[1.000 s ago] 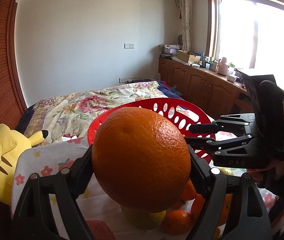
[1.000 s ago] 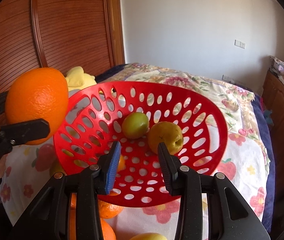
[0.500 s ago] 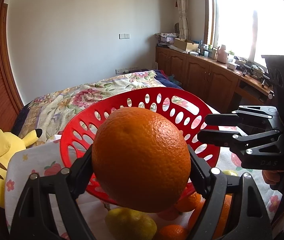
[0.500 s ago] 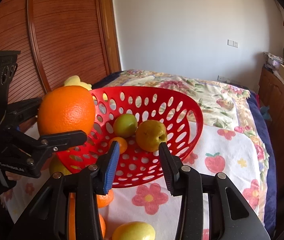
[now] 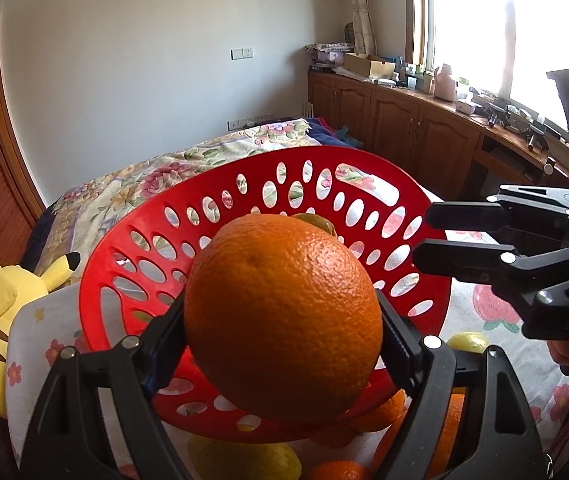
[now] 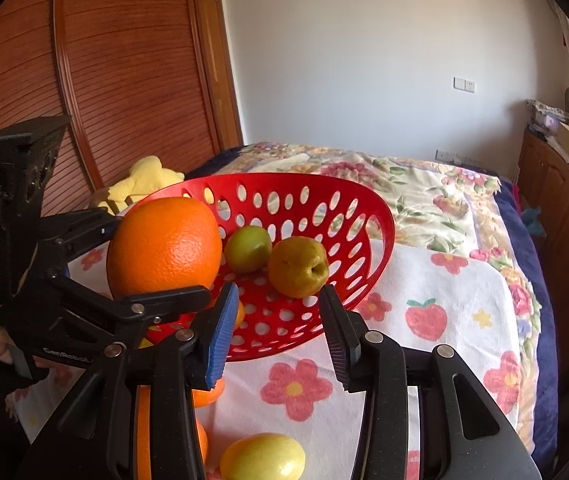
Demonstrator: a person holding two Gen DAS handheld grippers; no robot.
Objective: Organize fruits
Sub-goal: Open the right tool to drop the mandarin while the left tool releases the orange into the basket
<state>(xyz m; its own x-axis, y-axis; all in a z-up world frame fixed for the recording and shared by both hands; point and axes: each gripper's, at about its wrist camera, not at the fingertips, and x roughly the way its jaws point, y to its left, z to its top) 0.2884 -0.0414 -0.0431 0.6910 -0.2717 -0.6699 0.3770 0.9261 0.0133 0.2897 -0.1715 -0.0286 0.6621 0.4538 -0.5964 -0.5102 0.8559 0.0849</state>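
Left gripper point(image 5: 282, 344) pinches the orange point(image 5: 282, 316) over the red basket point(image 6: 364, 216); right gripper point(image 6: 274, 332) spread.

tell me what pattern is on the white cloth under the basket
Red flowers and strawberries on the white cloth, with the red basket resting on it; clearest in the right wrist view.

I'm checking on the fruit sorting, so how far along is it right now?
Partly done. The red perforated plastic basket already holds a green round fruit, a yellow-brown pear and a small orange fruit. In hand: the left gripper grips a large orange at the basket's edge. The right gripper is open. Left: a yellow lemon and several oranges on the flowered cloth.
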